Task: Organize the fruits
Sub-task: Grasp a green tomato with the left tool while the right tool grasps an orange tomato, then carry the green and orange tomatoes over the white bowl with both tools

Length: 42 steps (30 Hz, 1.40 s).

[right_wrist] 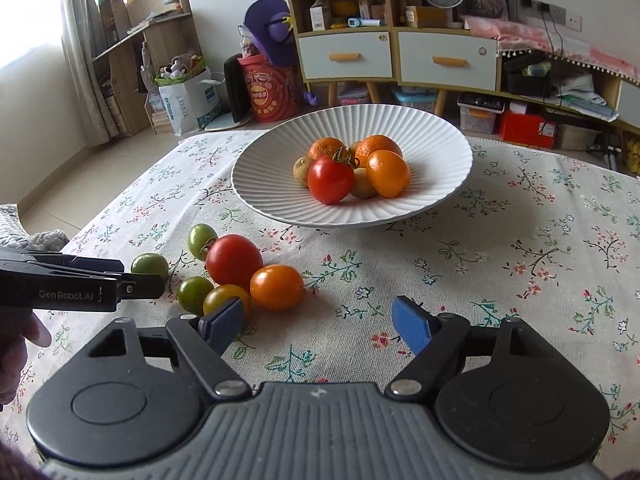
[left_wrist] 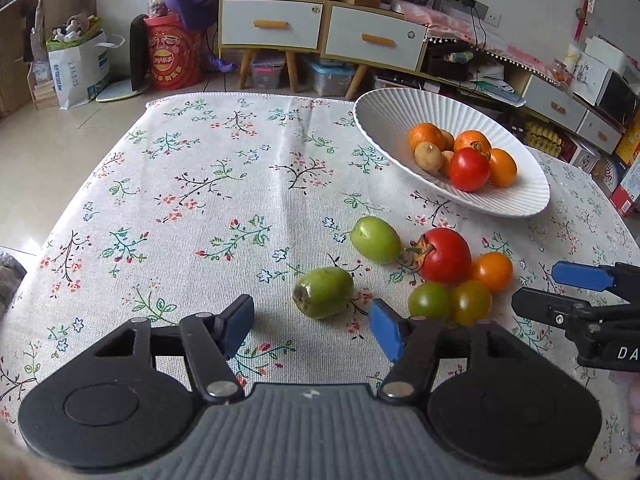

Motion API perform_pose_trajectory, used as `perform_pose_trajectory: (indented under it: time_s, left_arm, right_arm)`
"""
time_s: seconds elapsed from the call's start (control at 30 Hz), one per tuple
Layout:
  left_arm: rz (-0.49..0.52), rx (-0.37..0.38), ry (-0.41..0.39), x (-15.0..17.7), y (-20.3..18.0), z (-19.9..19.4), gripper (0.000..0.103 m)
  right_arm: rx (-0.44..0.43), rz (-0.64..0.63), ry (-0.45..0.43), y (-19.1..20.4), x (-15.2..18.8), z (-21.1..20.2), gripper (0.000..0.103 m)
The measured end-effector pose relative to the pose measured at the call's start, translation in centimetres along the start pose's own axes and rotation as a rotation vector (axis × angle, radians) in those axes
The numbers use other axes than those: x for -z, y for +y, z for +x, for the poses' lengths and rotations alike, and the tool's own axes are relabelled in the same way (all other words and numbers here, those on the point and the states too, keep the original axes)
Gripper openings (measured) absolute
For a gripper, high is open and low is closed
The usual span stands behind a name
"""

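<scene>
Floral tablecloth (left_wrist: 224, 184) fills my views; my left gripper (left_wrist: 312, 326) and right gripper (right_wrist: 320, 322) gape empty. Loose tomatoes (right_wrist: 234, 260) cluster before the white bowl (right_wrist: 260, 184), one green fruit (right_wrist: 150, 266) half hidden behind the left gripper's finger

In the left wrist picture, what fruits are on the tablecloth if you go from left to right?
Dull green oval fruit → brighter green oval fruit → big red tomato → small orange tomato. The two little greenish tomatoes sit underneath these, so I left them out.
</scene>
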<state>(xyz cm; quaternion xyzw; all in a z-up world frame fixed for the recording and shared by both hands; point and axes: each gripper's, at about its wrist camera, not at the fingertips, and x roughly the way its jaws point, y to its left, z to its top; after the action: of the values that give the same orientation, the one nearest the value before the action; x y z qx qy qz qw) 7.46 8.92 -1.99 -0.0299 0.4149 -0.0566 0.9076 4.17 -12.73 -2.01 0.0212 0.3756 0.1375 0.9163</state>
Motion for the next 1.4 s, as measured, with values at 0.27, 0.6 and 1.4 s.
perform_pose_trajectory:
  time_s: [0.27, 0.6, 1.4]
  left_arm:
    - [0.003, -0.02, -0.011, -0.3, -0.6, 0.2, 0.041]
    - [0.024, -0.039, -0.054, -0.3, -1.7, 0.8, 0.038]
    - [0.013, -0.046, -0.05, -0.8, -1.3, 0.8, 0.025]
  right_arm:
    - [0.03, -0.087, 0.005, 1.0, 0.2, 1.5, 0.059]
    - [0.021, -0.144, -0.016, 2.0, 0.3, 1.8, 0.051]
    - [0.004, -0.169, -0.044, 3.1, 0.2, 1.7, 0.031]
